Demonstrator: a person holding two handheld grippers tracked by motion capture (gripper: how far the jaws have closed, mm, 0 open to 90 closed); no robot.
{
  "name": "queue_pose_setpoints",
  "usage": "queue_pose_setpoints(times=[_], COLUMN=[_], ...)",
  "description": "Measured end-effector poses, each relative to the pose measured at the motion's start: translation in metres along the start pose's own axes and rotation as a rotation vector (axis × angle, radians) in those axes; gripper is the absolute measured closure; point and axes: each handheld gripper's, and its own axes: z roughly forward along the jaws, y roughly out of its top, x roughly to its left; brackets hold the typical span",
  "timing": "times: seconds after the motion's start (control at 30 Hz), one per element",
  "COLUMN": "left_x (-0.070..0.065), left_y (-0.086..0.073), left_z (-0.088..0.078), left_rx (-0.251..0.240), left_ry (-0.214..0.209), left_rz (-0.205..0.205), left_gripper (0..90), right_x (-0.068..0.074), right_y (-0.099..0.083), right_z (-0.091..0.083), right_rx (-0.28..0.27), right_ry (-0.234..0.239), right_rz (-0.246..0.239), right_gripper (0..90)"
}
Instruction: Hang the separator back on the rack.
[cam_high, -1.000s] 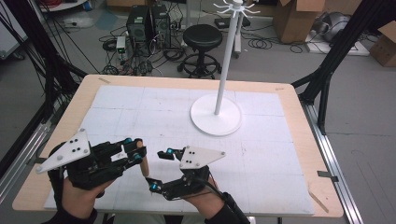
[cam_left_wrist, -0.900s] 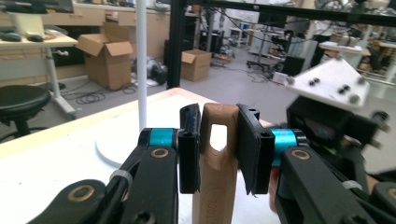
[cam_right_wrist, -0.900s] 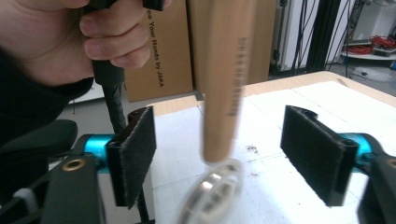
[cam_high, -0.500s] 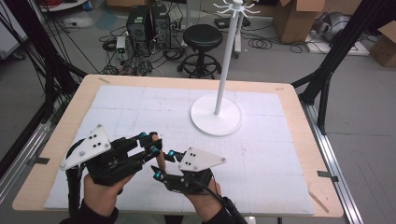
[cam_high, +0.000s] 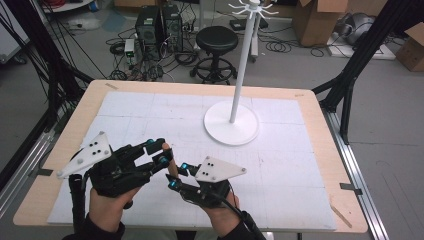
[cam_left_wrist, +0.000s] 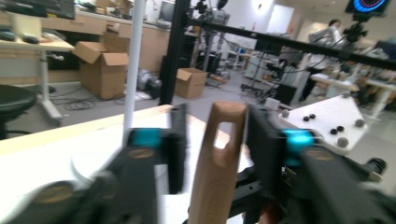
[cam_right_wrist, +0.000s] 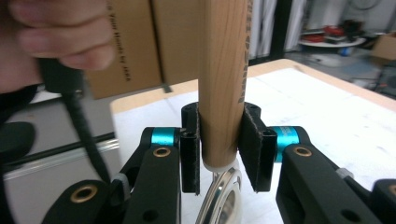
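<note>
Your right gripper (cam_right_wrist: 219, 154) squeezes a smooth, round wooden handle (cam_right_wrist: 223, 79) above a shiny metal ring (cam_right_wrist: 219, 198). Your left gripper (cam_left_wrist: 212, 144) has just opened; its jaws stand apart around the handle's slotted end.

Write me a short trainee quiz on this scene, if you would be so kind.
1. True or false: the right gripper clamps the wooden handle.
2. What stands on the far half of the table? A) white stand B) blue kettle C) red box
3. Is the left gripper open or shut?

Key:
1. True; its jaws have just been closing, and its pads now press the handle.
2. A.
3. Open; its jaws have just been opening, with the handle between them and a gap on one side.
</note>
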Motion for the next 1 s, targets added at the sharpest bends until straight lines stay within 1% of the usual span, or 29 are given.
queue_pose_setpoints(times=[0.03,0.07,0.1,0.13,0.2,0.23,0.3,0.33,0.37,0.43,0.53,0.6,0.67,0.7,0.83,0.87,0.93,0.97,1.0], left_x=[0.002,0.006,0.009,0.013,0.018,0.02,0.024,0.025,0.026,0.026,0.024,0.022,0.02,0.019,0.017,0.016,0.015,0.015,0.015], left_y=[0.0,-0.001,-0.002,-0.002,-0.003,-0.003,-0.004,-0.005,-0.006,-0.007,-0.009,-0.011,-0.012,-0.013,-0.014,-0.015,-0.015,-0.015,-0.015], left_z=[-0.002,-0.005,-0.007,-0.009,-0.015,-0.017,-0.021,-0.022,-0.023,-0.024,-0.022,-0.02,-0.017,-0.016,-0.012,-0.011,-0.01,-0.01,-0.01], left_rx=[-0.004,-0.01,-0.013,-0.012,-0.009,-0.009,-0.008,-0.008,-0.007,-0.003,0.018,0.036,0.049,0.059,0.081,0.089,0.101,0.103,0.101], left_ry=[-0.016,-0.044,-0.086,-0.136,-0.209,-0.242,-0.292,-0.321,-0.342,-0.391,-0.44,-0.461,-0.49,-0.501,-0.527,-0.525,-0.523,-0.523,-0.521], left_rz=[0.0,-0.005,-0.013,-0.015,-0.023,-0.028,-0.032,-0.036,-0.037,-0.041,-0.036,-0.037,-0.044,-0.044,-0.038,-0.043,-0.043,-0.039,-0.035], left_gripper=[48.5,46.1,43.3,42.4,41.6,40.9,39.8,39.6,39.6,39.7,40.0,40.3,41.2,42.4,51.2,53.5,62.9,62.9,65.5], right_x=[-0.001,-0.001,-0.003,-0.004,-0.006,-0.007,-0.007,-0.007,-0.007,-0.007,-0.006,-0.005,-0.003,-0.003,-0.002,-0.002,-0.002,-0.002,-0.002], right_y=[0.0,0.0,0.0,0.0,0.0,0.0,-0.001,-0.002,-0.002,-0.002,-0.003,-0.003,-0.003,-0.003,-0.004,-0.004,-0.005,-0.005,-0.005], right_z=[0.0,-0.001,-0.001,-0.001,-0.001,-0.001,0.0,0.001,0.001,0.003,0.005,0.006,0.006,0.007,0.008,0.008,0.009,0.009,0.009], right_rx=[-0.001,0.001,-0.003,-0.005,-0.007,-0.01,-0.014,-0.018,-0.018,-0.019,-0.025,-0.023,-0.021,-0.026,-0.016,-0.017,-0.004,-0.004,-0.004], right_ry=[0.02,0.041,0.071,0.1,0.156,0.197,0.266,0.338,0.338,0.396,0.472,0.513,0.544,0.544,0.595,0.596,0.603,0.603,0.602], right_rz=[0.005,0.011,0.019,0.028,0.035,0.035,0.036,0.033,0.033,0.034,0.03,0.026,0.02,0.012,0.01,0.009,0.013,0.013,0.012], right_gripper=[70.5,70.5,70.4,70.5,70.5,70.4,70.4,70.4,70.4,70.4,70.4,70.4,70.4,70.4,70.4,70.4,70.3,70.3,70.4])
